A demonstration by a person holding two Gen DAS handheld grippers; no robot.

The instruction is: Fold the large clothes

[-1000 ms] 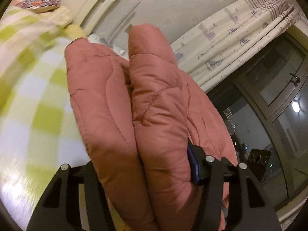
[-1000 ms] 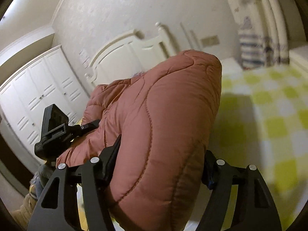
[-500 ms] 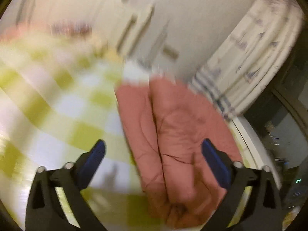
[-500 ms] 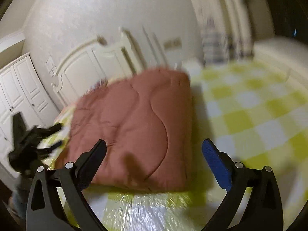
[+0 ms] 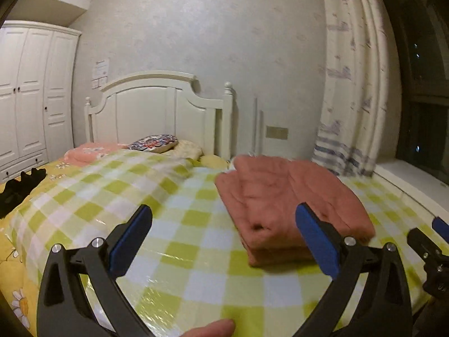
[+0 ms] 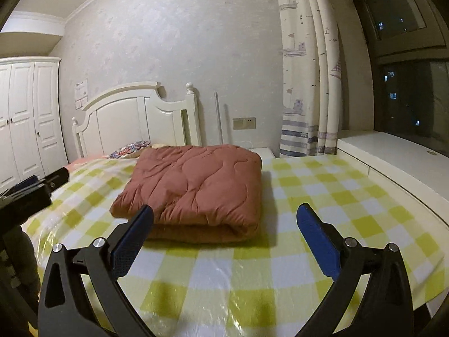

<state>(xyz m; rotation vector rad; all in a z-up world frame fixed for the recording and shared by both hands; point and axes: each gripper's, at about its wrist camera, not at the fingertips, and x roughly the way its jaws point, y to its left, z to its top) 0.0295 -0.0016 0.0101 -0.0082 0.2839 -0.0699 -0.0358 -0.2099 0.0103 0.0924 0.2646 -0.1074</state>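
Observation:
A folded rust-pink quilted garment (image 6: 193, 191) lies flat on the green-checked bed cover (image 6: 322, 196). It also shows in the left wrist view (image 5: 291, 205), to the right of centre. My left gripper (image 5: 224, 238) is open and empty, held above the cover just short of the garment. My right gripper (image 6: 224, 238) is open and empty, a little in front of the garment's near edge. The right gripper's tip shows at the right edge of the left wrist view (image 5: 432, 247). The left gripper shows at the left of the right wrist view (image 6: 31, 191).
A white headboard (image 5: 157, 112) and pillows (image 5: 154, 143) are at the far end. A white wardrobe (image 5: 31, 92) stands left. A curtain (image 6: 308, 84), window ledge (image 6: 393, 151) and dark window are on the right. A dark item (image 5: 19, 188) lies at the bed's left edge.
Both grippers were shut on the garment a second ago. They opened, let it drop flat on the bed, and pulled back from it.

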